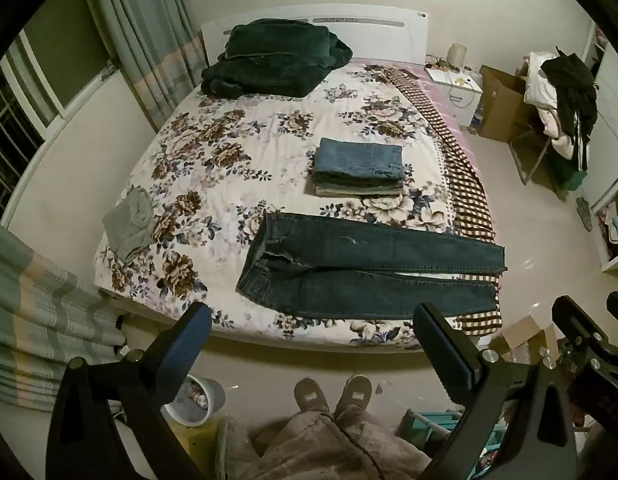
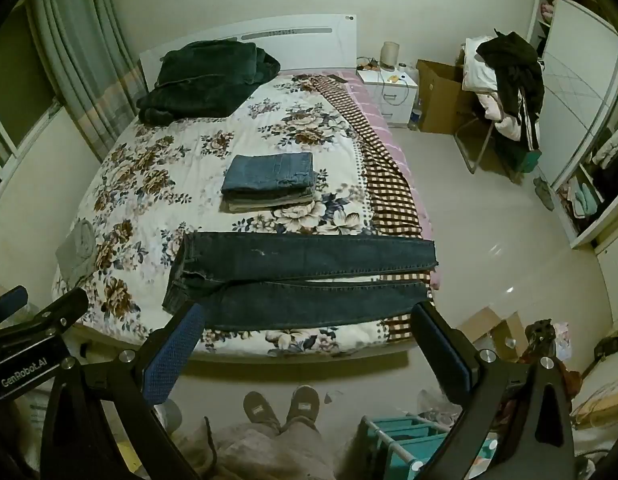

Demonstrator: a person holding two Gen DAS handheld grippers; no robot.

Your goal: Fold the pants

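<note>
A bed (image 1: 213,152) with a floral cover fills both views. Across its near end lie the dark jeans (image 1: 369,268), flat and unfolded, waistband to the left, both legs running right to the bed's edge. Just beyond them sits a stack of folded pants (image 1: 359,166) (blue denim on top). The left gripper (image 1: 313,344) and right gripper (image 2: 309,340) hover above the floor short of the bed, jaws spread wide, holding nothing.
</note>
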